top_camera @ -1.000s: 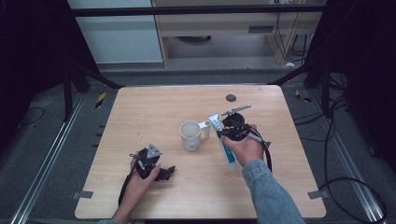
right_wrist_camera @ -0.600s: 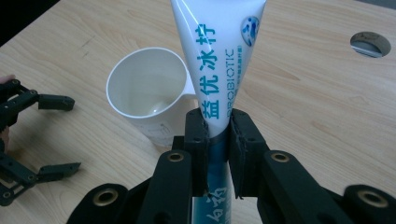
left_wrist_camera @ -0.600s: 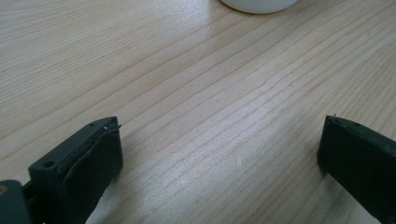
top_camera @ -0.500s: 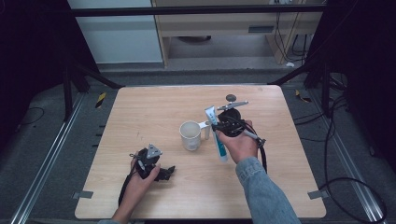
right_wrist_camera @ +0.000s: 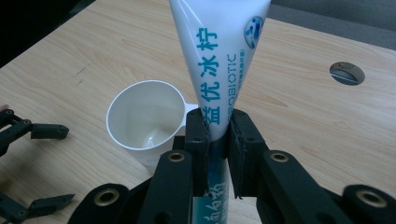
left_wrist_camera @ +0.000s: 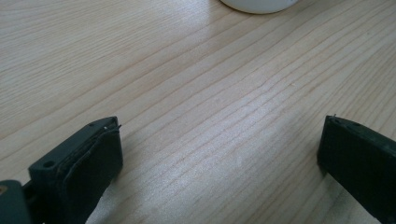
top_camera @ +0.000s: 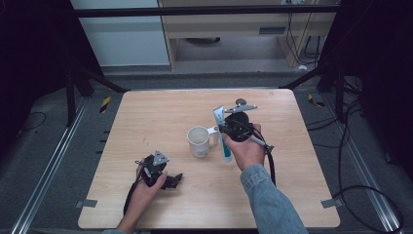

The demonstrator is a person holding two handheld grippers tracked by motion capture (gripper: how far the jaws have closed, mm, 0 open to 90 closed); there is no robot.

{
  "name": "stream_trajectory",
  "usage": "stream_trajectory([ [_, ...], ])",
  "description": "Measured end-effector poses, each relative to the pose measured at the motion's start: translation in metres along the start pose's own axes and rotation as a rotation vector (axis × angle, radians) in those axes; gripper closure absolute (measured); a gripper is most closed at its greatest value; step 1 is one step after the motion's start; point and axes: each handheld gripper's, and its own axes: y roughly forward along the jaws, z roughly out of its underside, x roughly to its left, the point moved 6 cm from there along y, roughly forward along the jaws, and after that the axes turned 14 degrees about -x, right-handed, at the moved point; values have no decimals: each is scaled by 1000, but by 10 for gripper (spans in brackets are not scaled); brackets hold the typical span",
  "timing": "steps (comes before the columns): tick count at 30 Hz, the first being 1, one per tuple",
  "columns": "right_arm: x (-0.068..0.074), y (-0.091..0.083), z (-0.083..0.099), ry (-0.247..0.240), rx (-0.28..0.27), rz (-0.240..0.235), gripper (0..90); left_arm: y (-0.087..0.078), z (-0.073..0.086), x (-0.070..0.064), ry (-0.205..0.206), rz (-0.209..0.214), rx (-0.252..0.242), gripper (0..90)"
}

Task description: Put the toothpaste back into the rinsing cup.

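Starting at the left of the high view, we note the left gripper point(top_camera: 168, 180) resting low on the wooden table point(top_camera: 146, 117) near its front edge, held in the person's left hand point(top_camera: 143, 187). In the left gripper view its jaws stand wide apart with bare wood grain between them, so it is released and grasps nothing; the base of the white cup point(left_wrist_camera: 258, 4) sits at the top edge of that view, well apart from the jaws. Moving right, we log the white cup point(top_camera: 198, 141) upright near the table's middle, its handle pointing toward the right gripper point(top_camera: 220, 129). In the right gripper view the cup point(right_wrist_camera: 140, 119) appears empty. Just beside it, the right gripper point(right_wrist_camera: 218, 135) is clamped on a white and blue toothpaste tube point(right_wrist_camera: 219, 60), its jaws pressing the tube's flat sides partway along its length. In the high view the tube point(top_camera: 222, 136) lies between the cup and the right hand point(top_camera: 248, 148); whether it touches the table we cannot tell. Farther right, a small dark round hole point(right_wrist_camera: 346, 72) sits in the tabletop.
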Motion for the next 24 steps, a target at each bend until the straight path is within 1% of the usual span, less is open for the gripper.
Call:
stream_trajectory([
  [4, 0, 1, 0, 0, 0, 0, 794, 0, 0, 0, 0, 0, 0, 0],
  [18, -1, -6, -9, 8, -44, 8, 796, 0, 0, 0, 0, 0, 0, 0],
  [20, 0, -8, -12, 11, -61, 10, 796, 0, 0, 0, 1, 0, 0, 0],
  [21, 0, -9, -14, 13, -78, 16, 795, 0, 0, 0, 1, 0, 0, 0],
  [22, 0, -9, -14, 13, -78, 16, 795, 0, 0, 0, 1, 0, 0, 0],
  [23, 1, -11, -17, -1, -97, 36, 795, 0, 0, 0, 1, 0, 0, 0],
  [24, 2, -11, -18, -6, -105, 41, 795, 0, 0, 0, 1, 0, 0, 0],
])
